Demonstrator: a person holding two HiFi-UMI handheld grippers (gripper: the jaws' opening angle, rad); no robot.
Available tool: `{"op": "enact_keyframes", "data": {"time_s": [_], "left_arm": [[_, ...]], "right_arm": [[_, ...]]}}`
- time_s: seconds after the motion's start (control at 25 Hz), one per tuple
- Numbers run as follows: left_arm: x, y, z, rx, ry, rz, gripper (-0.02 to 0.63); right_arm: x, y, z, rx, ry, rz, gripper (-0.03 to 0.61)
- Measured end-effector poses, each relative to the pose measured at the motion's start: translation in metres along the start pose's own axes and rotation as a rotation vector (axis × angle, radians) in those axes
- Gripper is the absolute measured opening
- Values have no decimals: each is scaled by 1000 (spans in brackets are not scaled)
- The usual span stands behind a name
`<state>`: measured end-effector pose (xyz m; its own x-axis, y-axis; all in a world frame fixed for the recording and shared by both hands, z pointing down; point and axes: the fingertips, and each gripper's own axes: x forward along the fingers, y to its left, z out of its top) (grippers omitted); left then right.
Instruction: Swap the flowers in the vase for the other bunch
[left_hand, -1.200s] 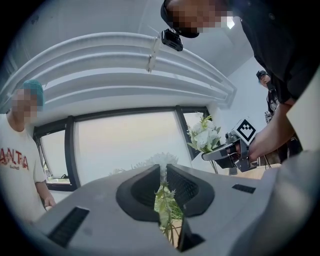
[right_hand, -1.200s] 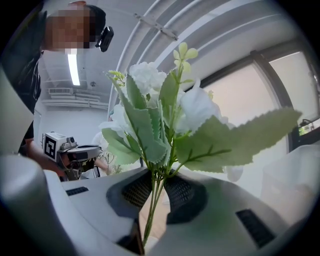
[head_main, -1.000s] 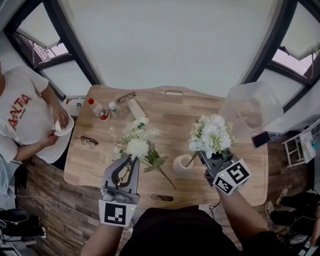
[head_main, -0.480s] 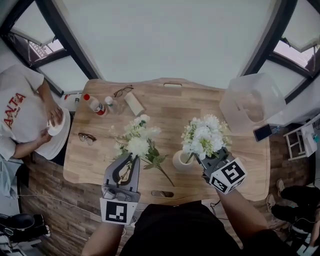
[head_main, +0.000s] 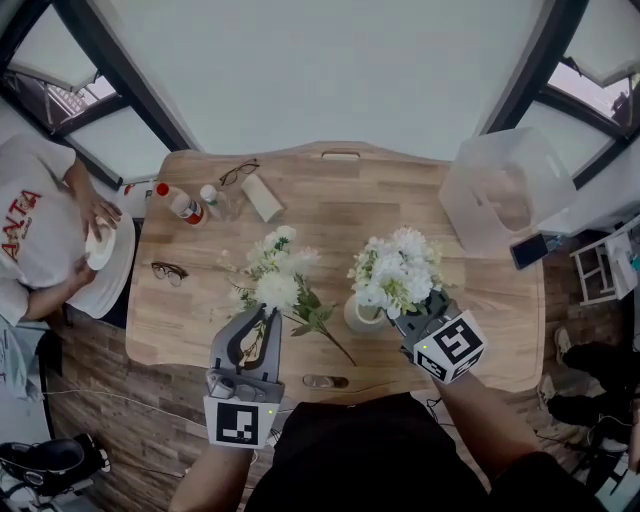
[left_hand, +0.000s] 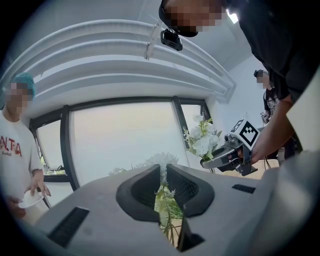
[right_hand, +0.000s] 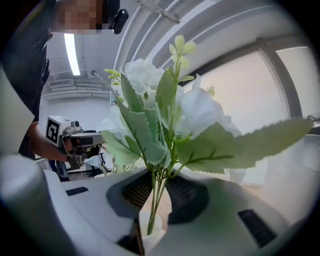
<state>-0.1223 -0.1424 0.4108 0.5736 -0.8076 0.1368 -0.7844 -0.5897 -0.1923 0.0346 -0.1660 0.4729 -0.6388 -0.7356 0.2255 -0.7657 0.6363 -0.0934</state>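
My right gripper (head_main: 407, 318) is shut on the stems (right_hand: 157, 195) of a white bunch with broad green leaves (head_main: 395, 270). The stem ends reach into the mouth of the small white vase (head_main: 358, 318), which also shows below the jaws in the right gripper view as a white vase (right_hand: 150, 227). To the left, my left gripper (head_main: 262, 320) is shut on a second white bunch (head_main: 275, 282). Its thin stems (left_hand: 164, 200) pass between the jaws, and a long stem trails toward the table's front. Each gripper shows in the other's view: the right gripper (left_hand: 227, 156) and the left gripper (right_hand: 75, 142).
On the wooden table (head_main: 470, 300) lie two pairs of glasses (head_main: 168, 271), small bottles (head_main: 178, 206) and a white box (head_main: 262, 197) at the back left. A clear plastic bin (head_main: 505, 195) stands at the right. A person (head_main: 40, 240) with a white dish stands at the left edge.
The right gripper has come down and leftward with its bunch, and the stems now enter the vase. The left gripper has sunk slightly with its bunch.
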Motion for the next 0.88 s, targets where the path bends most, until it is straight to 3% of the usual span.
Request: {"op": "enact_keyframes", "data": {"time_s": [0.12,0.28,0.52,0.88], "left_arm": [[0,0,-3,-5,-2,-8,41],[6,-4,-6,4,11,-19,41],[10,-3,-10,-5,18,-33,41],[14,-4,-7,13,8,-62,41]], "right_arm": [[3,7,-5,-44,20,9,78],[4,6,-16,-20,50,20,78],[10,6,-41,0,188,25,88],[6,18,-75,9,427,76,198]]}}
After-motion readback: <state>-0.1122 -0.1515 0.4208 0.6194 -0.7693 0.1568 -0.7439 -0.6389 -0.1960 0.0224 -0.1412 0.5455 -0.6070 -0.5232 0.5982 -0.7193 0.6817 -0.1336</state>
